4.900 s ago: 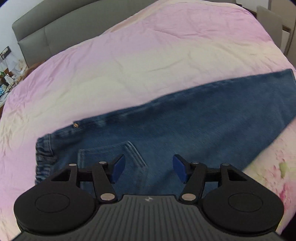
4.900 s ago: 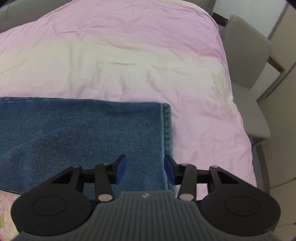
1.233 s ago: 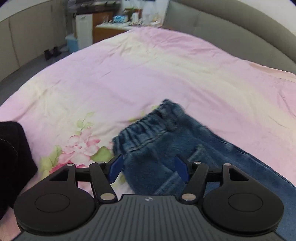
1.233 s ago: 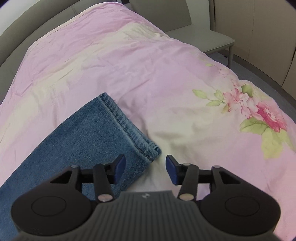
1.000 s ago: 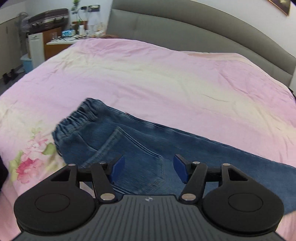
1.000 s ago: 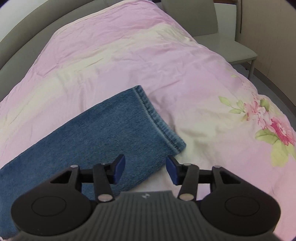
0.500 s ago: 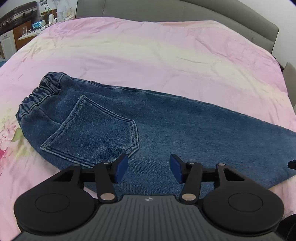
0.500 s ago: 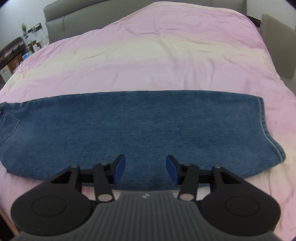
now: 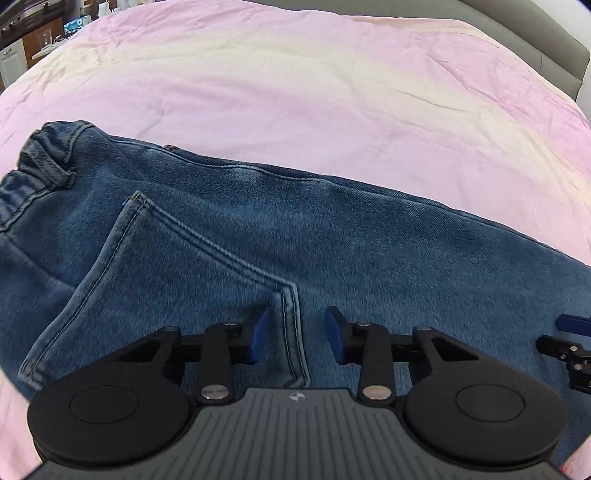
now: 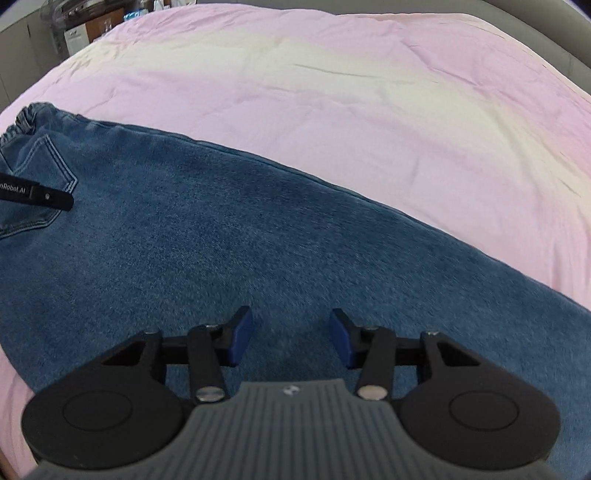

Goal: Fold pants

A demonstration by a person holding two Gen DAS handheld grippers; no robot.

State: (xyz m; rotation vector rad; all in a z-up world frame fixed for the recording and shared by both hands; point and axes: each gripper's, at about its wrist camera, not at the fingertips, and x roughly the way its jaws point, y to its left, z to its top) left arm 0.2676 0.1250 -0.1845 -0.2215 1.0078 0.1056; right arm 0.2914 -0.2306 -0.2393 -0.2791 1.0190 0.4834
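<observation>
Pants (image 9: 332, 236) lie flat on the bed (image 9: 295, 92), long axis running from waistband at upper left to legs at lower right; left gripper (image 9: 295, 338), open, hovers nearer the pocket; right gripper (image 10: 291, 334), open, probably over mid-leg.

Bed cover (image 9: 295, 92): pink, fading to a pale cream band across the middle, lightly creased; fills most of both views. Grey upholstered headboard (image 9: 546, 48) runs along the far edge, curving at the upper right. White wall (image 9: 580, 22) behind it. Far left, past the bed corner: cluttered wooden furniture (image 9: 44, 29) with small items on top, too small to identify; the same corner shows in the right wrist view (image 10: 85, 26). Light even, soft, no hard shadows.
</observation>
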